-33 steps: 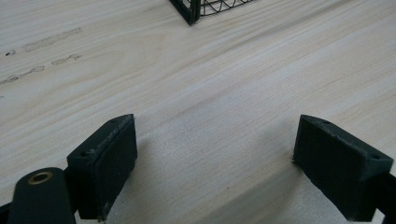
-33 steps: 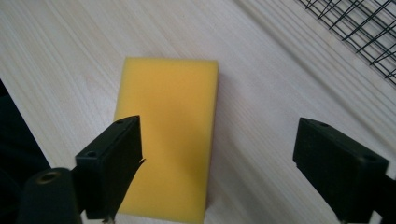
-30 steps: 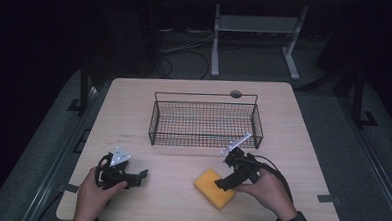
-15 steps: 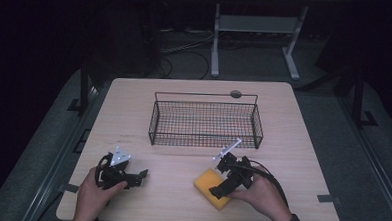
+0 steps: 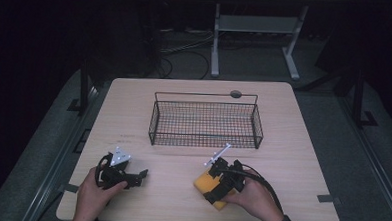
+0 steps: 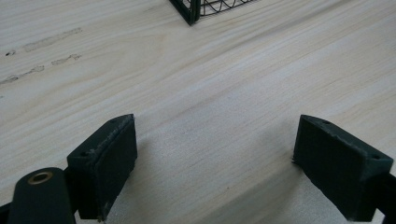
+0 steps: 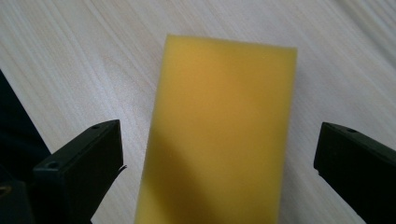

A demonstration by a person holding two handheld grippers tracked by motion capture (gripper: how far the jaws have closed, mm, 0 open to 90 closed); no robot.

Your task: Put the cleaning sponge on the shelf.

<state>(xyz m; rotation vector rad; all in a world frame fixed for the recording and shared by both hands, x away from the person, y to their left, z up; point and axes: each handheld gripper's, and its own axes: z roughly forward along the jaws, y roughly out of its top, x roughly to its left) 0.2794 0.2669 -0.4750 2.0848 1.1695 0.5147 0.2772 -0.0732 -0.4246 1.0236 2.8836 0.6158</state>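
The right gripper has come down over the sponge, jaws apart; the left gripper stays put, jaws apart.

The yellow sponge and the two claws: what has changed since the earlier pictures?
The right claw has moved toward the person and now sits over the yellow sponge, jaws open on either side, not yet gripping. The sponge, the left claw, open over bare table, and the wire basket stayed in place.

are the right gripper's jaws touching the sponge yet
Apart. In the right gripper view the right gripper is open, and bare table shows between each jaw and the sponge.
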